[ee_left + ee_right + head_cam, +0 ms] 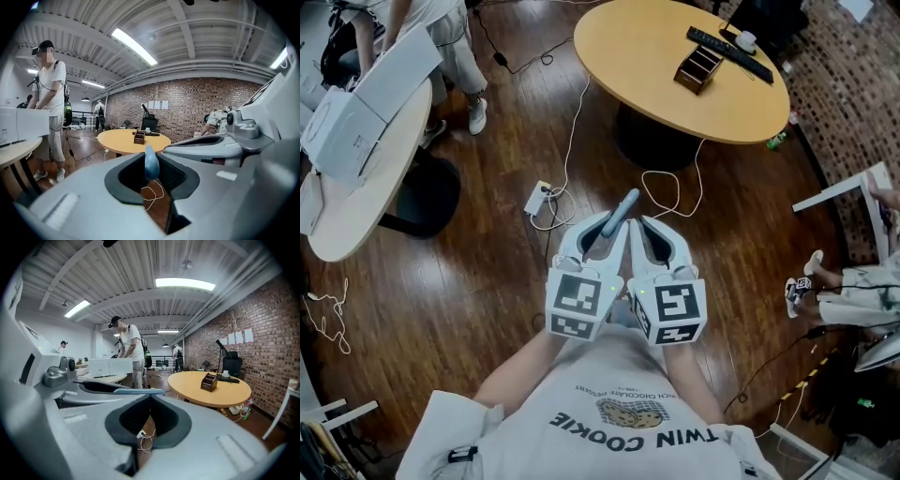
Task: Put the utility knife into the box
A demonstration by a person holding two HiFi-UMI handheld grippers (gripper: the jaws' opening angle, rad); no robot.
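Note:
Both grippers are held side by side in front of the person's chest, over a dark wood floor. My left gripper (605, 234) is shut on the utility knife (622, 212), a grey-blue handle that sticks out forward past the jaws. The knife shows as a bluish tip between the dark pads in the left gripper view (151, 162). My right gripper (659, 240) has its jaws together with nothing in them (150, 399). The box (697, 67), a small brown compartmented holder, stands on the round wooden table (656, 66) ahead, well beyond both grippers (139, 137) (209, 381).
A black bar (729, 53) and a white cup (746, 40) lie behind the box. A white power strip (536, 198) with looped cables lies on the floor ahead. A second table (337, 216) with white boxes stands left, a person (455, 42) beside it.

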